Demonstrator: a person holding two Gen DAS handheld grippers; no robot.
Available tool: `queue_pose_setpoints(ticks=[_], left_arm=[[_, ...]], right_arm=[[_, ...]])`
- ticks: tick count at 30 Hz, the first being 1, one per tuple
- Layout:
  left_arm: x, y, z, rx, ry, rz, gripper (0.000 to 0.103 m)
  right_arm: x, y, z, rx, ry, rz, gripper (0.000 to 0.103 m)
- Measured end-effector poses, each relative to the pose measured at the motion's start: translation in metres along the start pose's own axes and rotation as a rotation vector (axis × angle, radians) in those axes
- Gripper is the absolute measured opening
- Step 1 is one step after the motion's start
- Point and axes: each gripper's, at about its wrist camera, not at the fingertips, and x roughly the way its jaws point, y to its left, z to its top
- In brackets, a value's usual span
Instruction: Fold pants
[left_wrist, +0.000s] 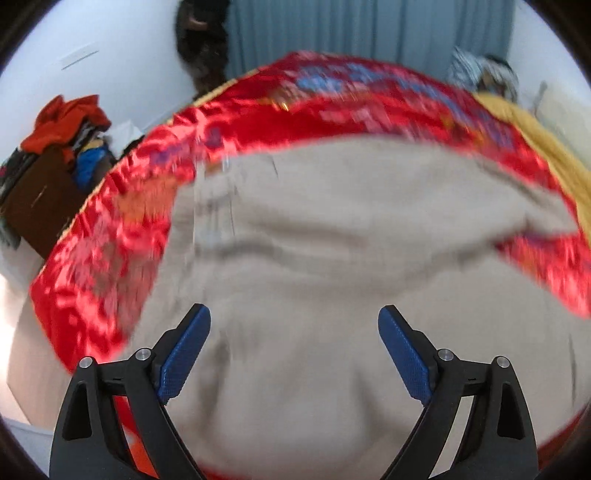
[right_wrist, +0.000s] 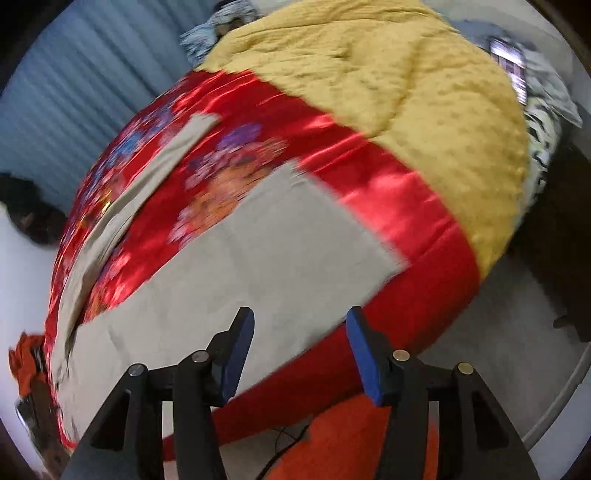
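Note:
Beige pants lie spread on a shiny red floral bedcover. In the left wrist view my left gripper is open and empty, hovering over the wide upper part of the pants. In the right wrist view the pants show both legs, one leg stretching away to the far left and one ending near the bed's edge. My right gripper is open and empty above the near edge of the pants and the red cover. Both views are blurred.
A yellow blanket covers the far part of the bed. A brown box piled with orange and blue clothes stands left of the bed. Blue curtains hang behind. An orange rug and grey floor lie below the bed's edge.

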Motion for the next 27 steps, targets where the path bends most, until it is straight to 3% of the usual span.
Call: queue_pose_setpoints(ticks=[2,4,6,8,9,10,13,17,20,24,27], left_arm=[[0.014,0.009,0.028,-0.056,-0.045,-0.001,0.095],[0.045,0.016,0.054,-0.115,-0.024,0.012,0.096],[0.08,0.025,0.062,-0.134,0.044,0.052,0.096],[0.121,0.037,0.052,-0.101,0.181,0.175,0.095],[0.126,0.049,0.044,-0.128,0.199,0.138,0.095],[0.118,0.055,0.04,-0.16,0.177,0.109,0.095],[0.08,0.053,0.044,-0.174,0.083,0.124,0.093],[0.056,0.016,0.073,-0.159,-0.026,-0.005,0.095],[0.081,-0.025,0.094,-0.1,-0.026,-0.076,0.096],[0.155,-0.054,0.07,0.027,0.123,0.015,0.097],[0.154,-0.057,0.05,0.064,0.027,0.021,0.098]], right_arm=[[-0.001,0.034,-0.007,-0.085,0.011,0.031,0.052],[0.005,0.087,-0.01,-0.191,0.023,0.076,0.052],[0.012,0.145,-0.014,-0.312,0.04,0.138,0.053],[0.018,0.201,-0.02,-0.428,0.069,0.215,0.054],[0.022,0.221,-0.021,-0.469,0.083,0.244,0.054],[0.026,0.244,-0.022,-0.513,0.1,0.274,0.054],[0.047,0.301,-0.018,-0.608,0.129,0.323,0.055],[0.09,0.374,0.013,-0.659,0.134,0.363,0.058],[0.134,0.447,0.035,-0.7,0.149,0.447,0.058],[0.206,0.519,0.05,-0.766,0.229,0.505,0.061],[0.261,0.529,0.072,-0.822,0.282,0.464,0.06]])
